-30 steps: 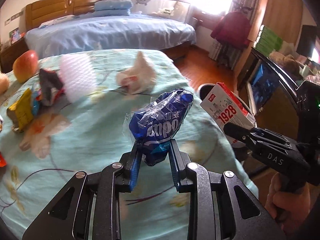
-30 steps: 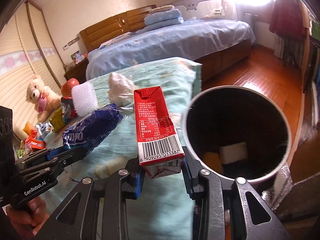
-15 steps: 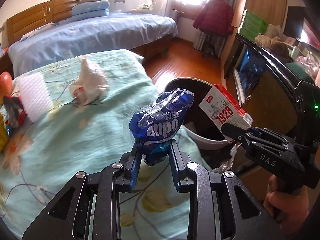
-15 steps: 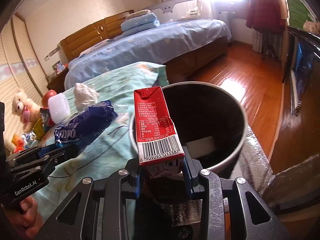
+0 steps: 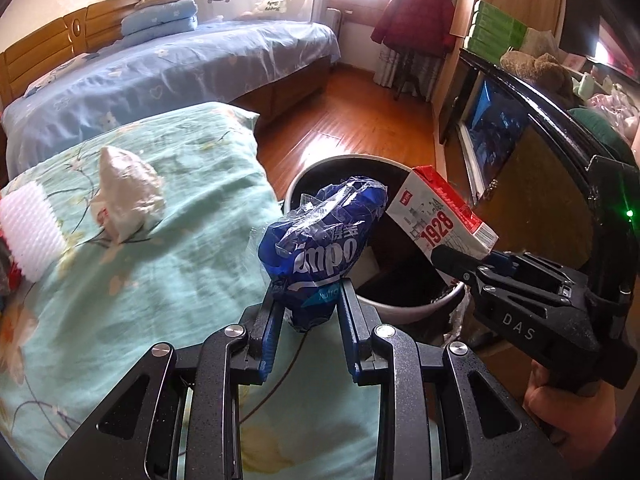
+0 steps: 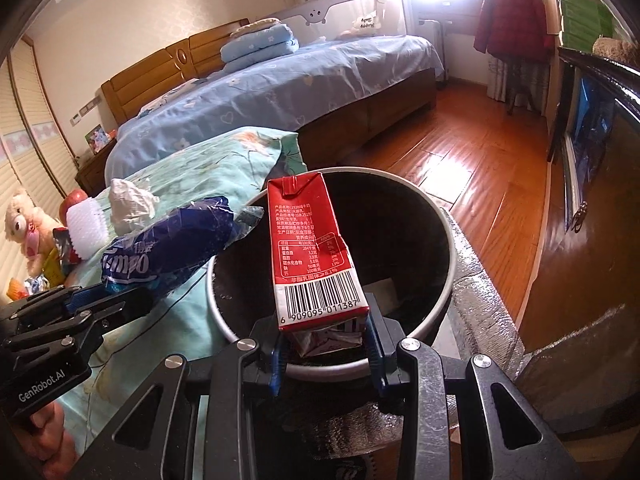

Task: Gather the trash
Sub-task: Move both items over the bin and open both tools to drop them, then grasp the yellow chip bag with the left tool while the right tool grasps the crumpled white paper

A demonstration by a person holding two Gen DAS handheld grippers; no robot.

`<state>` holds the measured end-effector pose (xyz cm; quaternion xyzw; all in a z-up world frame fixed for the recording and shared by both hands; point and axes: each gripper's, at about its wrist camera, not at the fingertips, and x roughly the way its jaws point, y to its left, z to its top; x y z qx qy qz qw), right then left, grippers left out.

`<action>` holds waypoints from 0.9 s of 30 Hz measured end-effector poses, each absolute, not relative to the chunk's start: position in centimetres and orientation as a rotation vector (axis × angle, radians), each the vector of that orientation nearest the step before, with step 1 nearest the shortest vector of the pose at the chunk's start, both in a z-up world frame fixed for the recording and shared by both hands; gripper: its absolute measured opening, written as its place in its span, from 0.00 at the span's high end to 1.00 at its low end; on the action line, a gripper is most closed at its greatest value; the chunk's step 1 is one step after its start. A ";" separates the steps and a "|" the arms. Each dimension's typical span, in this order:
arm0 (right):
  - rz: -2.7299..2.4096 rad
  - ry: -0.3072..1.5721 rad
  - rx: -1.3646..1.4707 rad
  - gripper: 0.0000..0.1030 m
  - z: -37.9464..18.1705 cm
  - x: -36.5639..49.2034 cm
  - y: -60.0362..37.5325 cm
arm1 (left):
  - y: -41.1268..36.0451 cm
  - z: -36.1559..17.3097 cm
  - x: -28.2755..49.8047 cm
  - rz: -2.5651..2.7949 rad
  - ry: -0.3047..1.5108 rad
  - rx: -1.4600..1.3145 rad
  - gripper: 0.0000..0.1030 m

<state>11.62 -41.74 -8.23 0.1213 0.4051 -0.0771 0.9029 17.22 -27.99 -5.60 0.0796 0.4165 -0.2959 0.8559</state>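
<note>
**Both grippers hold trash at the bin**

The left gripper (image 5: 308, 312) is clamped on a crumpled blue plastic wrapper (image 5: 320, 248), its blue-padded fingers (image 5: 269, 340) pressing the wrapper's lower end from both sides. The wrapper sticks up and forward from the grip, with white lettering on its side and a bit of clear film at its top. In the right wrist view its far end reaches to the near left rim of the bin.

The right gripper (image 6: 324, 344) is clamped on a red and white milk carton (image 6: 314, 248), pinched at its crushed bottom end. The carton stands nearly upright, barcode side toward the camera, and sits over the open mouth of the bin (image 6: 448, 248). In the left wrist view the carton shows its white face with red figures, tilted over the bin's right side, and a hand (image 5: 568, 412) grips the handle of the right gripper below it.

The bin is round, with a pale rim and a dark inside; something light and flat lies at its bottom. It stands on the wooden floor (image 6: 480, 160), just beside the edge of a bed with a green flowered cover (image 5: 140, 280).

On that cover, well behind the left gripper, lie a crumpled white tissue (image 5: 128, 196) and a white foam net (image 5: 28, 236), with more wrappers at the left edge. Farther off stands a bed with a blue sheet (image 5: 180, 76) and folded blue bedding.
</note>
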 end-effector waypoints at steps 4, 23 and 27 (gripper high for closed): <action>-0.170 0.840 0.249 0.68 -8.2 11.9 -42.4 | -29.0 -5.7 17.5 -0.628 0.882 0.183 0.75; -0.168 0.870 0.268 0.64 -8.4 13.3 -44.3 | -31.1 -5.5 18.6 -0.629 0.890 0.199 0.40; -0.163 0.861 0.288 0.37 -8.3 13.1 -44.4 | -29.8 -5.2 18.0 -0.620 0.874 0.190 0.36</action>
